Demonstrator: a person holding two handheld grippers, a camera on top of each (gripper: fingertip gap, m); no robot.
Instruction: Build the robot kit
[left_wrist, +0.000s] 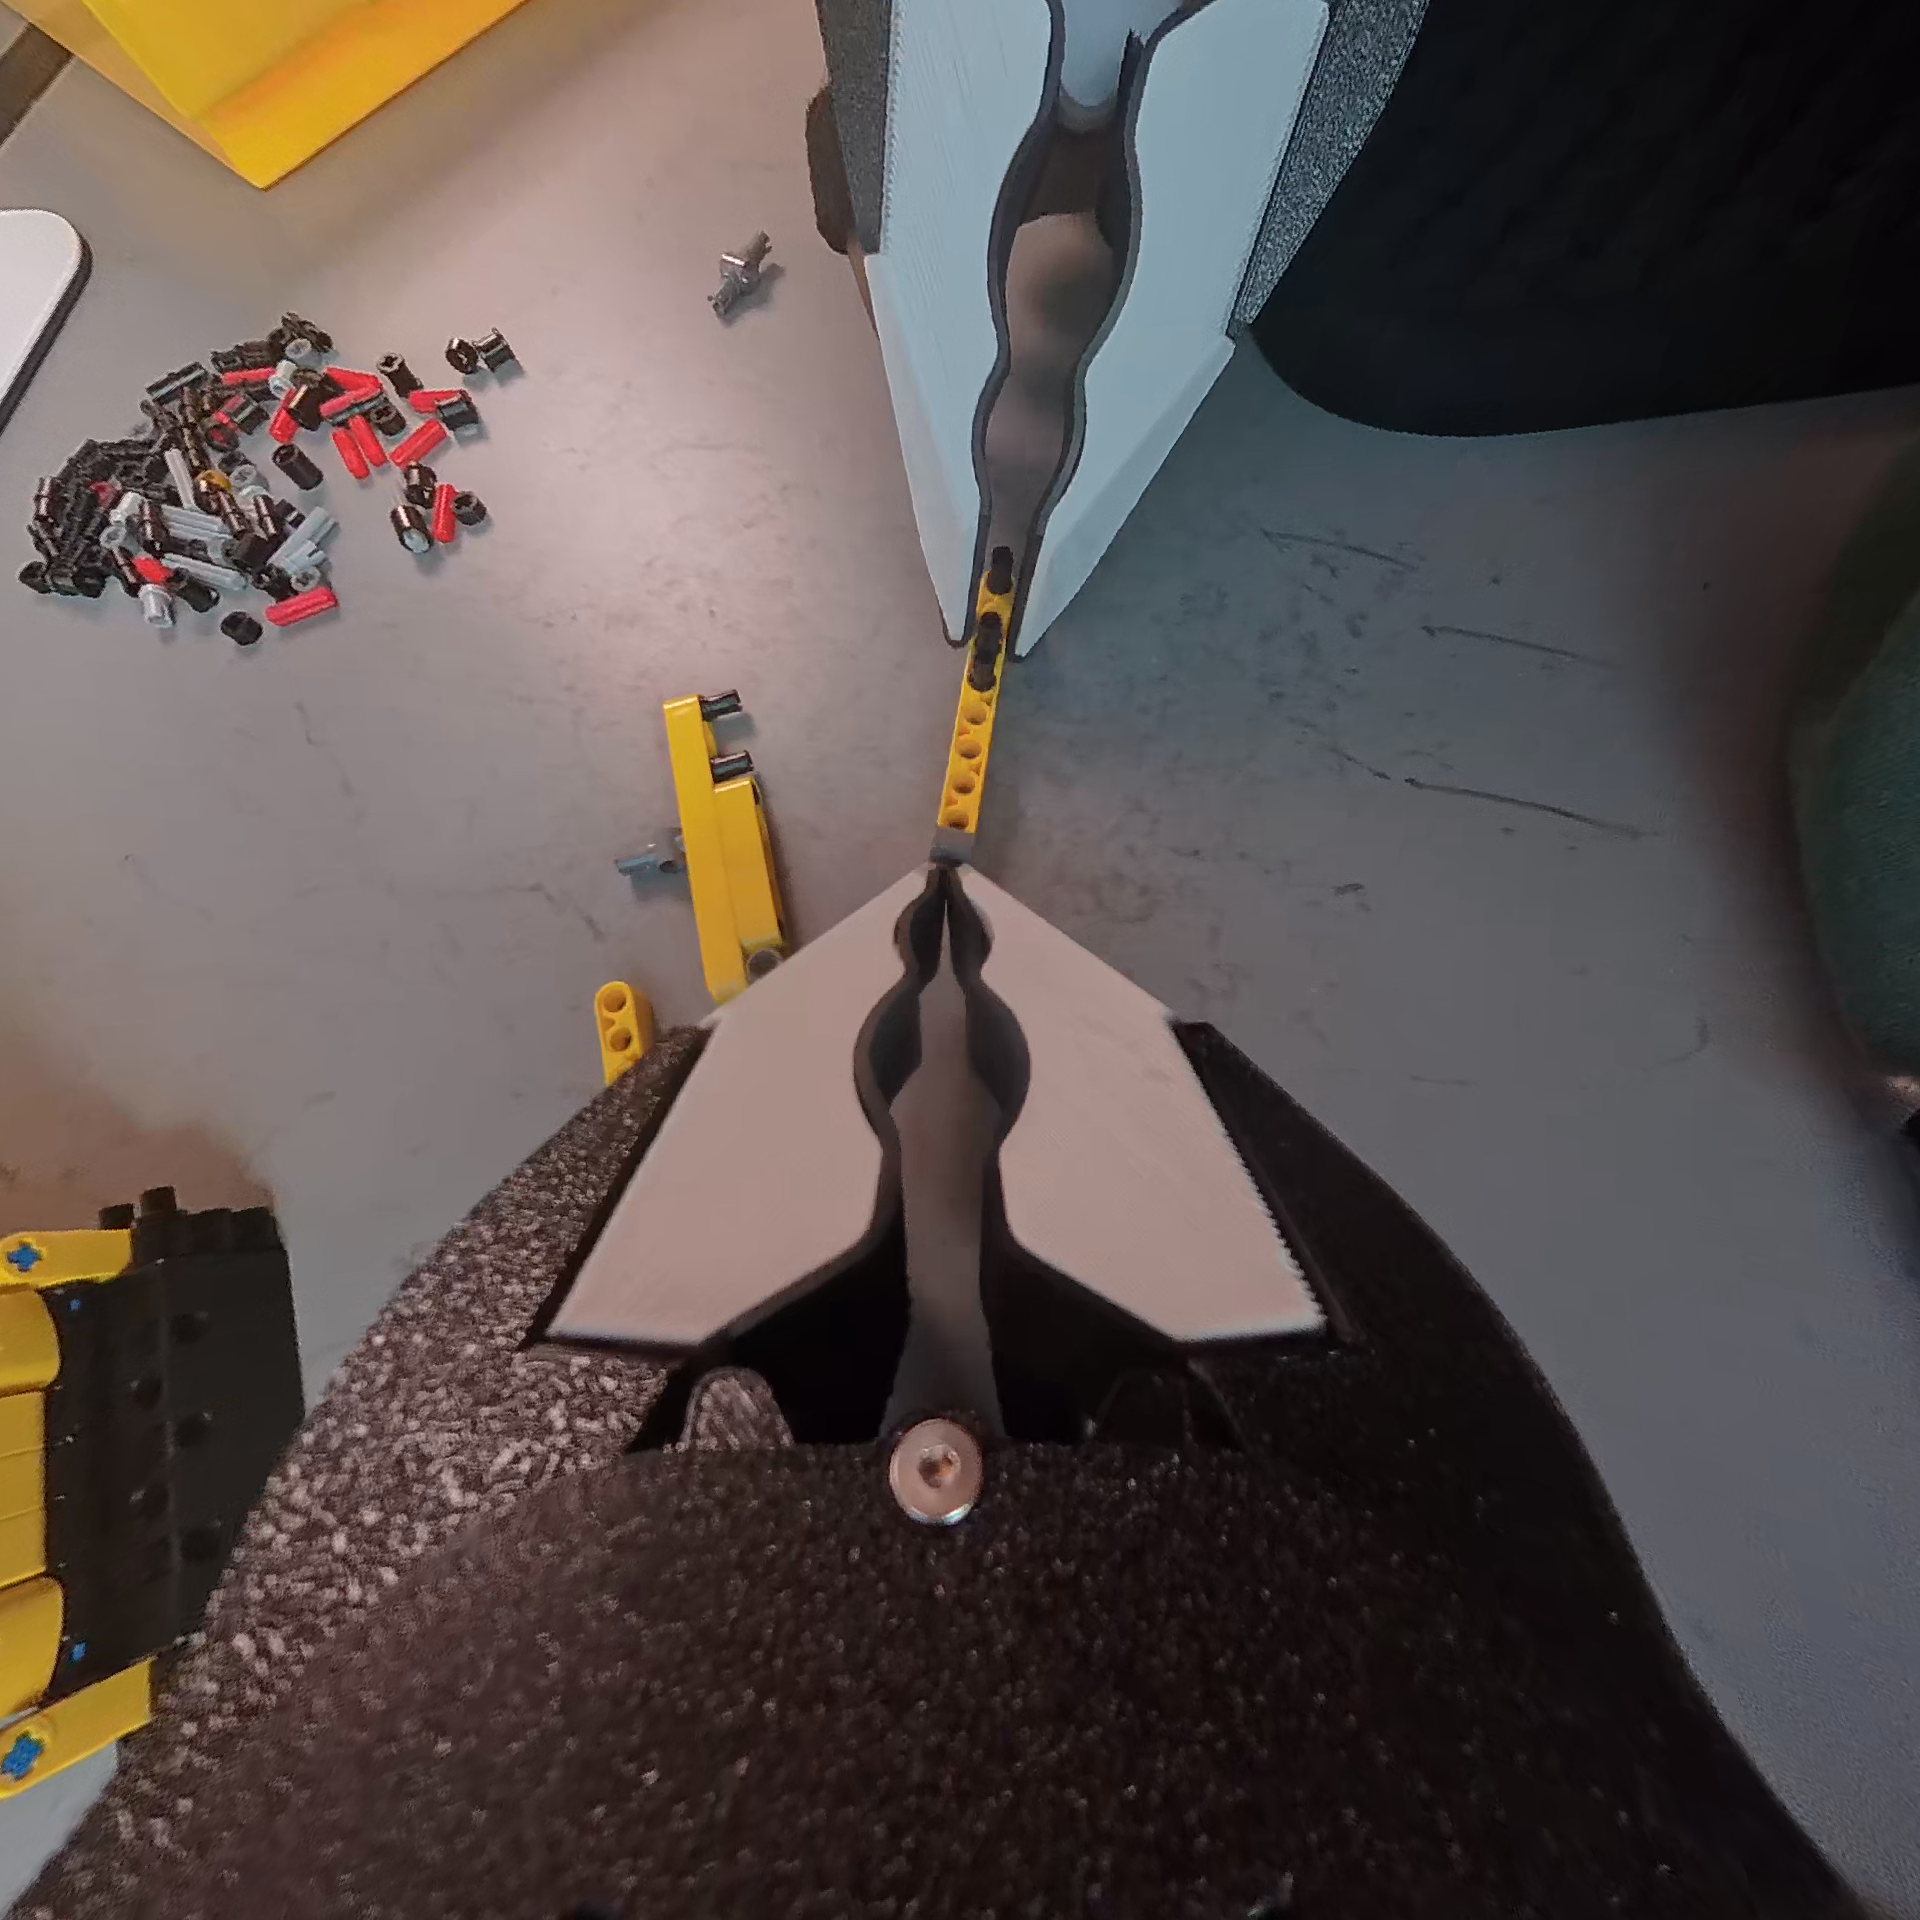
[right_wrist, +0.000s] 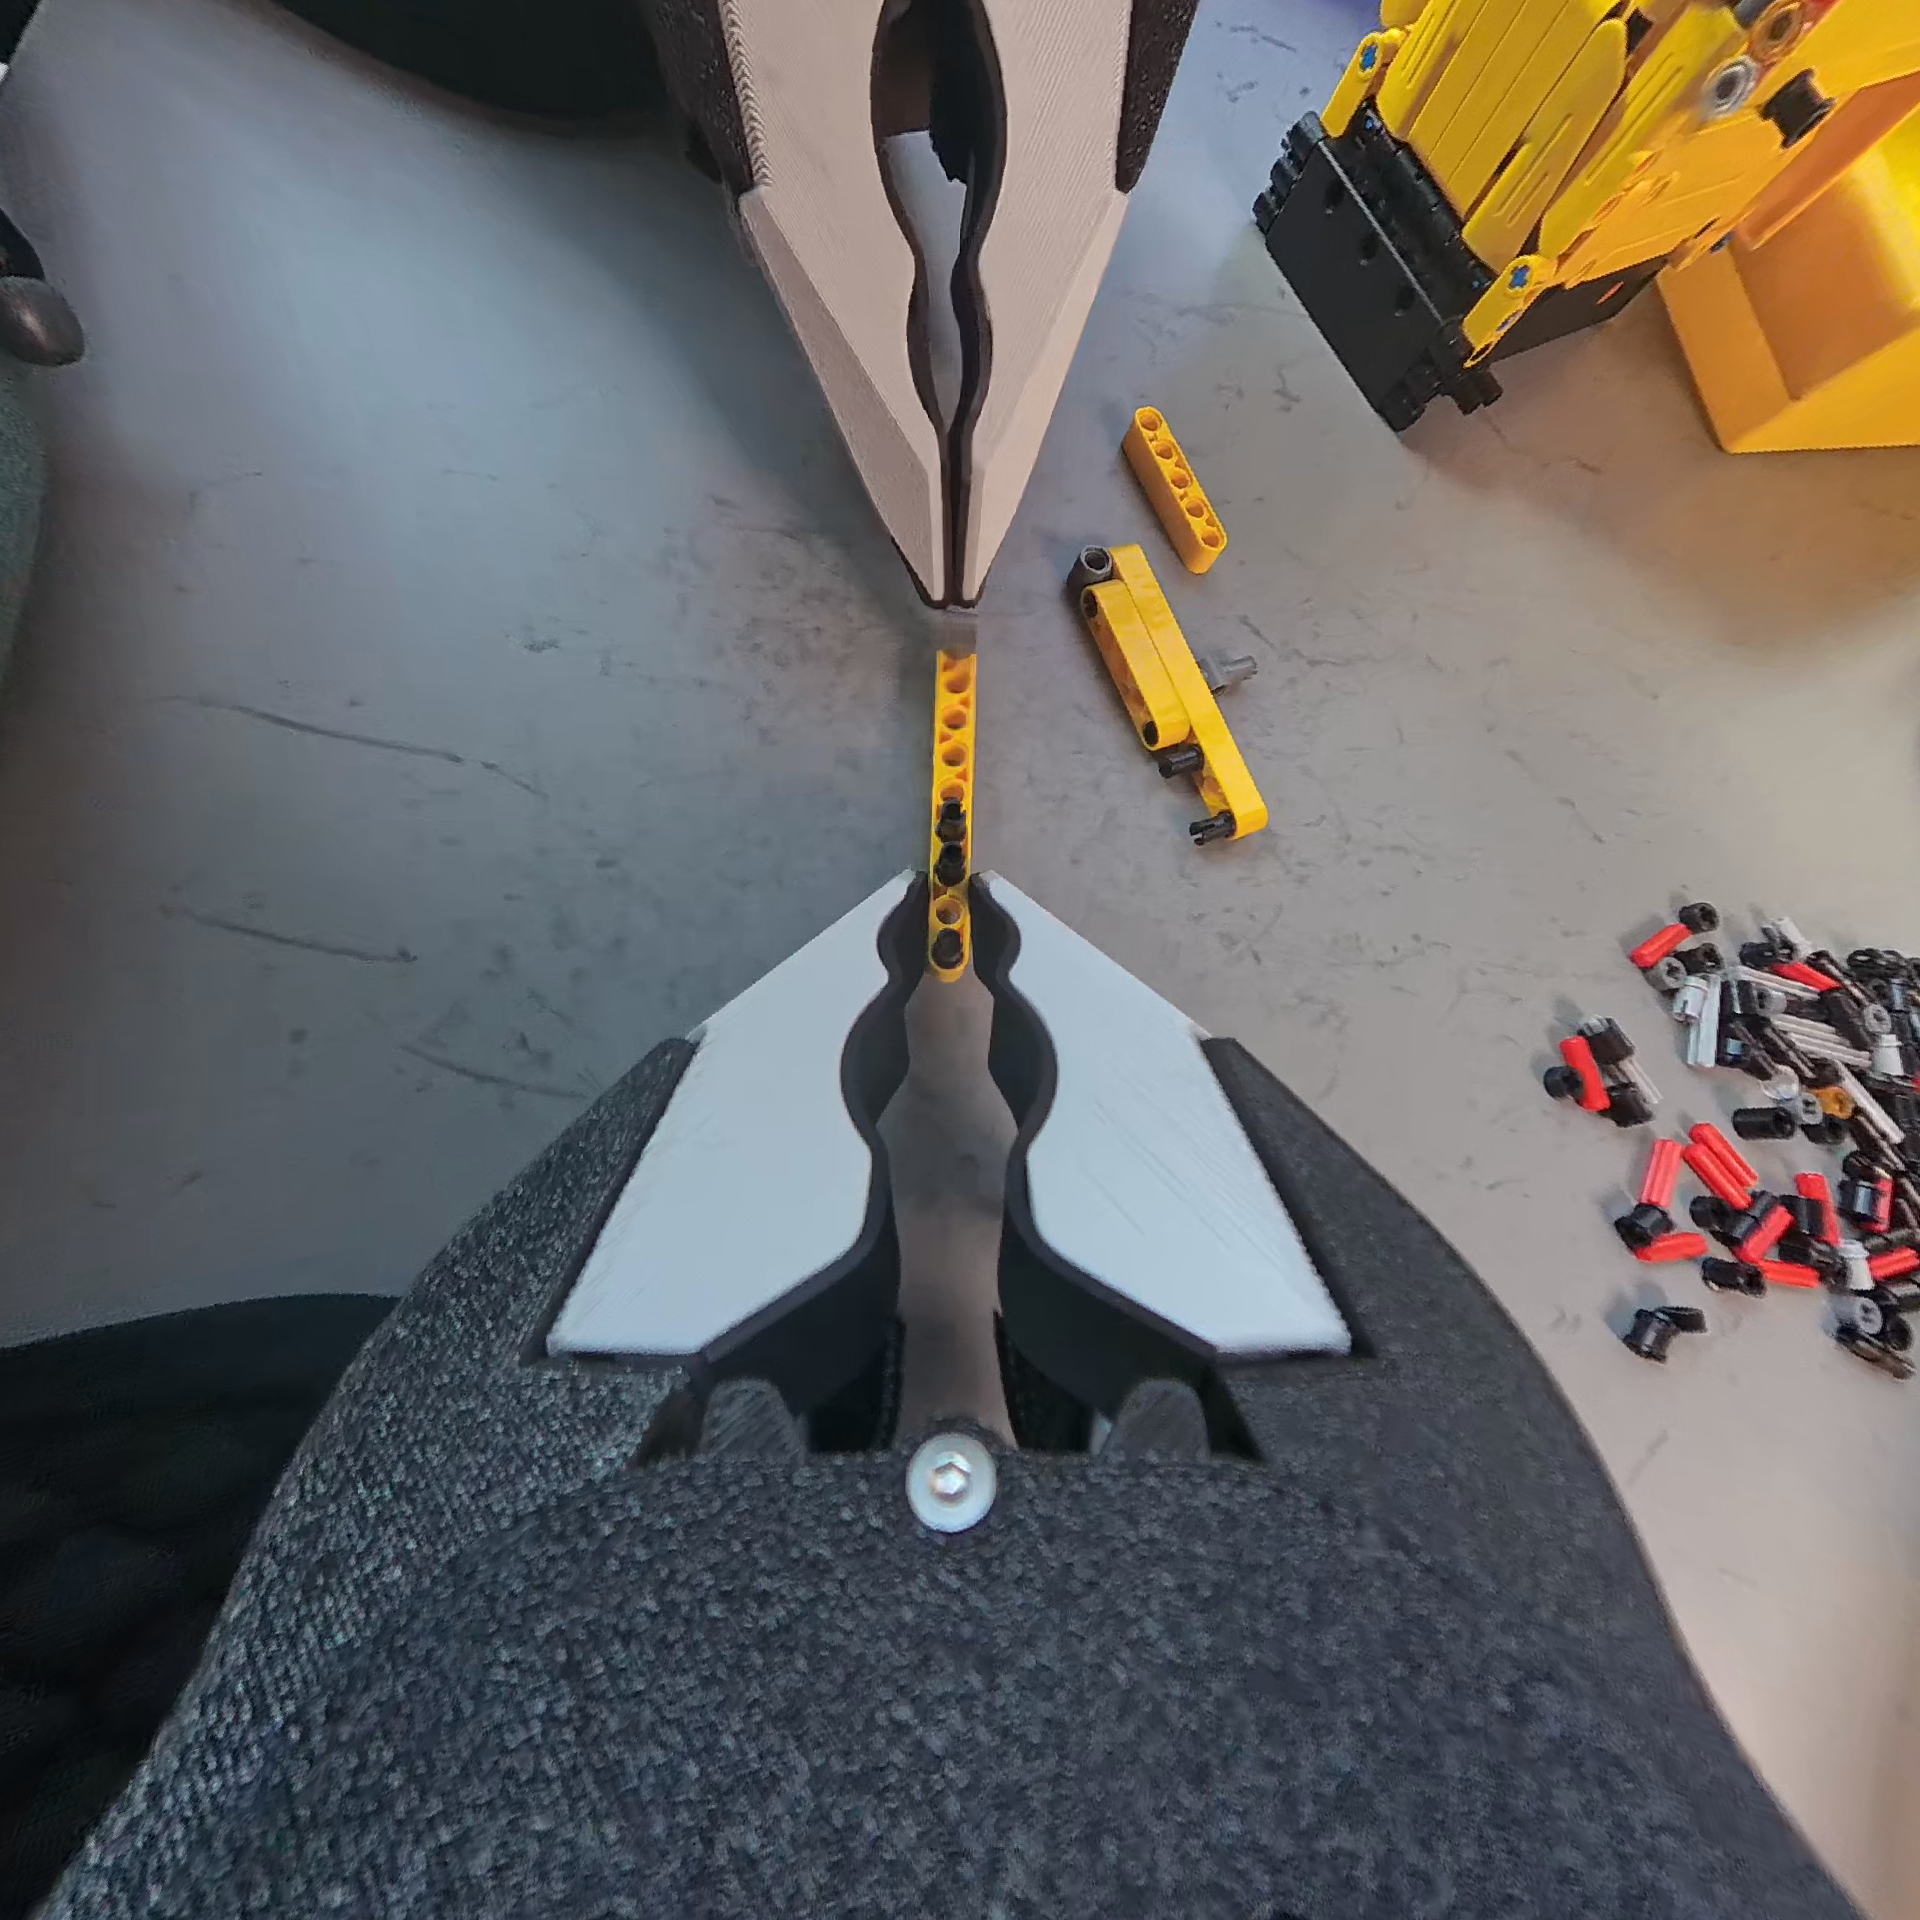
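Note:
A long yellow beam with holes (left_wrist: 966, 753) hangs above the grey table, with black pins (right_wrist: 950, 842) in some of its holes. My right gripper (right_wrist: 948, 883) is shut on one end of the beam (right_wrist: 954, 727); it comes in from the top of the left wrist view (left_wrist: 985, 639). My left gripper (left_wrist: 943, 873) is shut on a small grey piece (left_wrist: 954, 844) that touches the beam's other end. The left gripper (right_wrist: 956, 597) and the grey piece (right_wrist: 958, 629) also show at the top of the right wrist view. The two grippers face each other tip to tip.
On the table lie a pile of small red, black and grey pins (left_wrist: 239, 478), a yellow beam assembly (right_wrist: 1169, 686), a short yellow beam (right_wrist: 1174, 488) and a lone grey pin (left_wrist: 743, 272). A yellow and black model (right_wrist: 1455, 208) stands beside a yellow box (right_wrist: 1818, 343). Spacing between my two grippers at the tips: around 6 cm.

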